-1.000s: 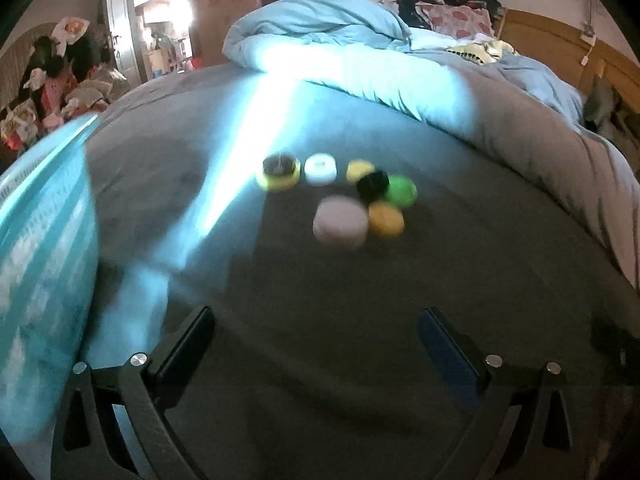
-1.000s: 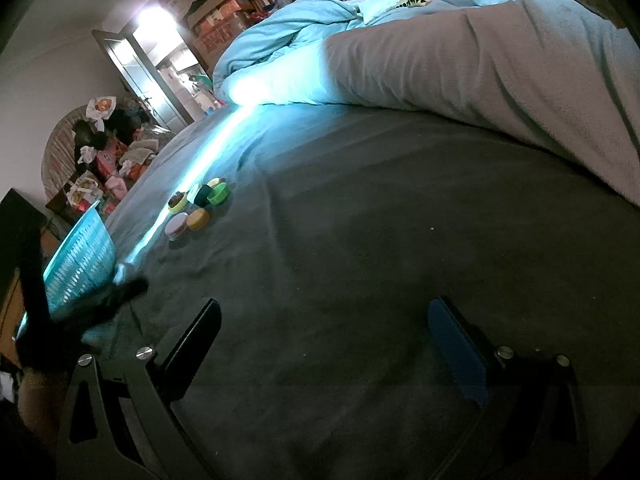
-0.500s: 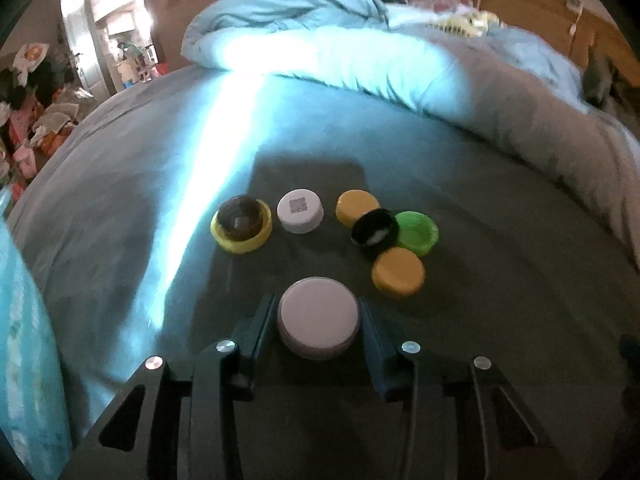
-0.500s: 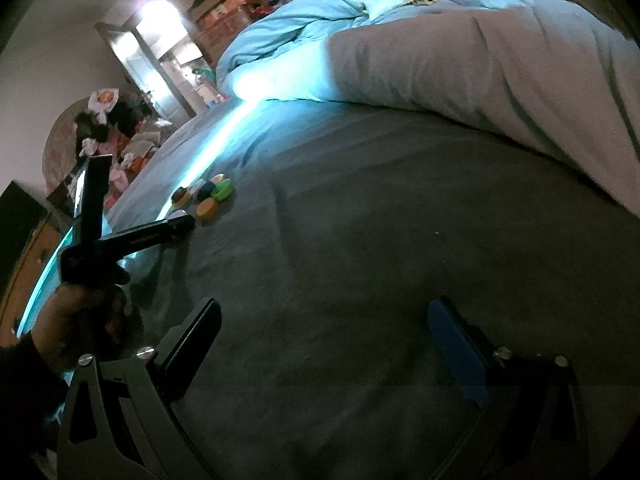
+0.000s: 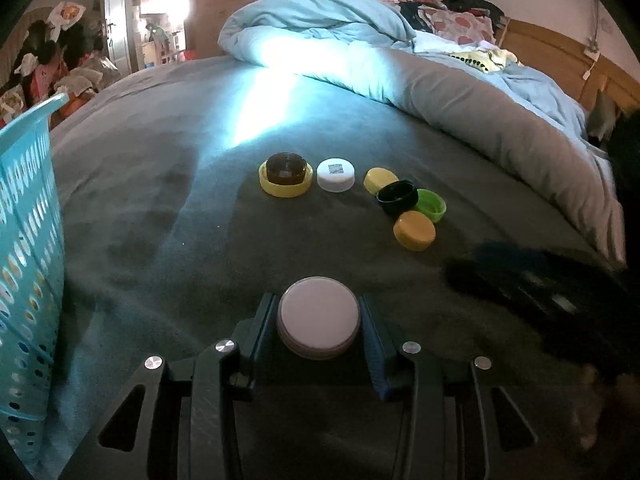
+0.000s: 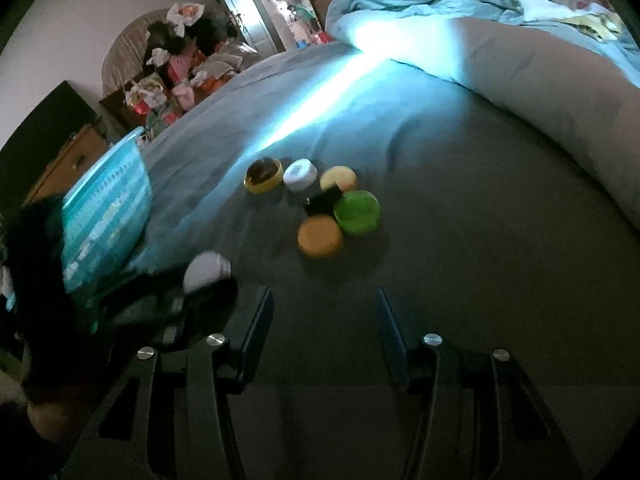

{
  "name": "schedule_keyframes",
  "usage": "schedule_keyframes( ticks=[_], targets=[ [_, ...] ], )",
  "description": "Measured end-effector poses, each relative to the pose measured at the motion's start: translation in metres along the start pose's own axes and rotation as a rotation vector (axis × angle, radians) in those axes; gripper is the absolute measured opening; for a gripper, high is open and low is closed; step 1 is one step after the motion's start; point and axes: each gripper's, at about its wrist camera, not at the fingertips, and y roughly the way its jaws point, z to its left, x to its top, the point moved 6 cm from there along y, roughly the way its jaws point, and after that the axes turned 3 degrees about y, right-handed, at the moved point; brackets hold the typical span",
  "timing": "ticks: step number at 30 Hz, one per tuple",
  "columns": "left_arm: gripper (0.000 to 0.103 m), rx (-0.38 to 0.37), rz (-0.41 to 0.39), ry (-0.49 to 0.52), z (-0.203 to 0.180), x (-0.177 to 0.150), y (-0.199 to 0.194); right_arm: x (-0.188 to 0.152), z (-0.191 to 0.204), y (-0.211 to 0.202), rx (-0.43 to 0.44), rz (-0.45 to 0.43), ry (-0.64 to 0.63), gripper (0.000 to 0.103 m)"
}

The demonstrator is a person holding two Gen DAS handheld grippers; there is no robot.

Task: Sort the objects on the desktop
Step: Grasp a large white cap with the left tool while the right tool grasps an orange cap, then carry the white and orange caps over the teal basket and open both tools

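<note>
Left tongs [image 5: 319,330] clenched on pale pink lid [image 5: 319,322], pads pressed to both flanks, lid flat and face-up over grey bed sheet [image 5: 168,216]. Blue basket [image 5: 28,216] at about 9 o'clock from lid, just beside left tongs: likely drop point, judged from task only.

Right tongs [image 6: 323,328] closing, nothing between fingers. Cluster of caps at 12 o'clock from them, orange cap [image 6: 320,236] nearest, green cap [image 6: 357,207] just beyond at 1 o'clock and touching black cap [image 6: 322,202]. Caps round, so no long axis to line up. Right tongs nearer the cluster than left.

Farther row: brown cap in yellow lid [image 5: 285,174], white cap [image 5: 335,175] beside it, yellow cap [image 5: 380,179]. Right view blurred; contact between orange and green uncertain.

Pink lid: shallow disc, smooth top, darker rim.
</note>
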Motion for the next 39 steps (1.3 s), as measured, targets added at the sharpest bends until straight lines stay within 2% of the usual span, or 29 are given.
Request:
schedule_keyframes(
  ticks=[7, 8, 9, 10, 11, 17, 21, 24, 27, 31, 39],
  targets=[
    [0.044, -0.013, -0.002, -0.010, 0.002, -0.002, 0.000, 0.023, 0.010, 0.038, -0.086, 0.045, -0.071, 0.048],
    [0.044, -0.013, -0.002, -0.010, 0.002, -0.002, 0.000, 0.023, 0.011, 0.038, -0.104, 0.044, -0.082, 0.044],
    [0.044, -0.013, -0.001, -0.010, 0.002, -0.002, 0.000, 0.022, 0.011, 0.035, -0.117, 0.042, -0.085, 0.031],
    [0.044, -0.014, 0.000, -0.010, 0.002, -0.002, 0.000, 0.019, 0.010, 0.032, -0.112, 0.041, -0.072, 0.026],
    [0.044, -0.014, 0.000, -0.011, 0.001, -0.001, -0.001, 0.017, 0.008, 0.027, -0.109, 0.036, -0.058, 0.026],
    [0.043, -0.028, 0.013, 0.011, -0.011, -0.002, -0.022, -0.001, 0.005, -0.043, -0.099, -0.036, -0.028, 0.026],
    [0.043, -0.051, 0.002, 0.046, -0.030, -0.003, -0.071, 0.004, 0.009, -0.094, -0.099, -0.090, -0.025, 0.026],
    [0.043, -0.053, -0.022, 0.037, -0.027, 0.010, -0.117, 0.022, 0.029, -0.129, -0.088, -0.143, -0.041, 0.026],
    [0.043, -0.026, -0.054, 0.015, -0.004, 0.024, -0.162, 0.045, 0.061, -0.157, -0.059, -0.205, -0.085, 0.026],
    [0.043, 0.028, -0.093, -0.049, 0.048, 0.042, -0.214, 0.067, 0.110, -0.181, -0.010, -0.264, -0.151, 0.026],
    [0.043, 0.192, -0.168, -0.117, 0.160, 0.063, -0.287, 0.103, 0.206, -0.190, 0.061, -0.290, -0.283, 0.026]
  ],
)
